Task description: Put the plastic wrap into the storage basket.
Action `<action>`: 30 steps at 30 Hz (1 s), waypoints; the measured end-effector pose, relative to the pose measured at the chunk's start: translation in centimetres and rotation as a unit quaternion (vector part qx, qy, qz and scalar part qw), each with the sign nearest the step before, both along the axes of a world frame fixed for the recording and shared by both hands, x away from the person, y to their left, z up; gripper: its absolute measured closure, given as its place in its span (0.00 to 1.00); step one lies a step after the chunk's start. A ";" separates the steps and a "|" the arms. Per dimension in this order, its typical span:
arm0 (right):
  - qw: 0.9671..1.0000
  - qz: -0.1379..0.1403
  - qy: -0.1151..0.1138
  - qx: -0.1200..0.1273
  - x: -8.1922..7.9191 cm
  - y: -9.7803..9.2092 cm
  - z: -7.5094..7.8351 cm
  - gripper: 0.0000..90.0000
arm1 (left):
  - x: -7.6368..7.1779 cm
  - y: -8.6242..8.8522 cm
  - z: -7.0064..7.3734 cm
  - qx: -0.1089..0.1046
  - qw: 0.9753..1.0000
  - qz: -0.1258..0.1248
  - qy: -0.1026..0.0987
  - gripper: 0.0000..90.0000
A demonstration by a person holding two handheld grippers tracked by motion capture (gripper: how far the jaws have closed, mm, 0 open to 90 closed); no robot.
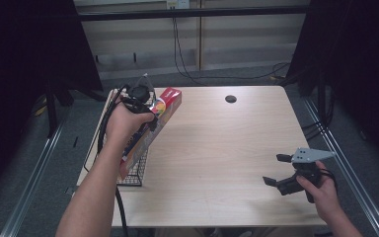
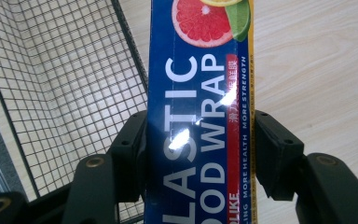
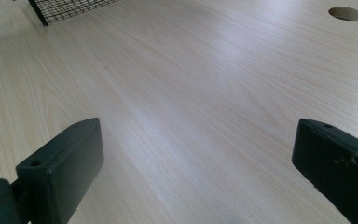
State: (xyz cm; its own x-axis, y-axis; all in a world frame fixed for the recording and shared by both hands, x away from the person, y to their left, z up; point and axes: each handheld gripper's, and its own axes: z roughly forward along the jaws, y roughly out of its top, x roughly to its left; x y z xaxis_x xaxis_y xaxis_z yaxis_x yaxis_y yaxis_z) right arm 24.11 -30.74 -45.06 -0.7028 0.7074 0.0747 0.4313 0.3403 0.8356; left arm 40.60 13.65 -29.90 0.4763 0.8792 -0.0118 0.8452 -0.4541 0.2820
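My left claw (image 2: 200, 154) is clamped on a long blue cardboard box (image 2: 200, 116) reading "PLASTIC FOOD WRAP", above the black wire basket (image 2: 70, 84). My right claw (image 3: 200, 172) stands apart over the light wooden counter (image 3: 191, 84).

A light wood table (image 1: 217, 148) is set on grey floor (image 1: 24, 163) — dark curtains (image 1: 24, 44) hung left and right, cables (image 1: 182, 49) draped down the far wall.
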 end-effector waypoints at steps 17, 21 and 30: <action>1.000 0.004 0.000 -0.003 0.0 0.2 -0.1 0.02 | -0.1 2.0 0.4 -0.002 1.000 0.028 -0.003 0.49; 1.000 0.004 -0.001 -0.003 0.0 0.2 -0.1 0.02 | -0.1 2.3 0.3 -0.002 0.999 0.035 -0.005 0.49; 1.000 0.004 0.001 -0.003 -0.1 0.2 -0.1 0.02 | -0.1 3.4 0.0 -0.005 0.999 0.052 -0.006 0.49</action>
State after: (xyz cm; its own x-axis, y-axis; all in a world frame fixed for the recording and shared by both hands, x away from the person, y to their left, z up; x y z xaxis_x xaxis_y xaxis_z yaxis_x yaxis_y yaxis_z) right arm 24.04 -30.53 -45.15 -0.7083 0.7023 0.0712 0.4300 0.3494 0.8324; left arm 40.47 17.07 -29.87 0.3830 0.9236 -0.0153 0.8838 -0.3615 0.2969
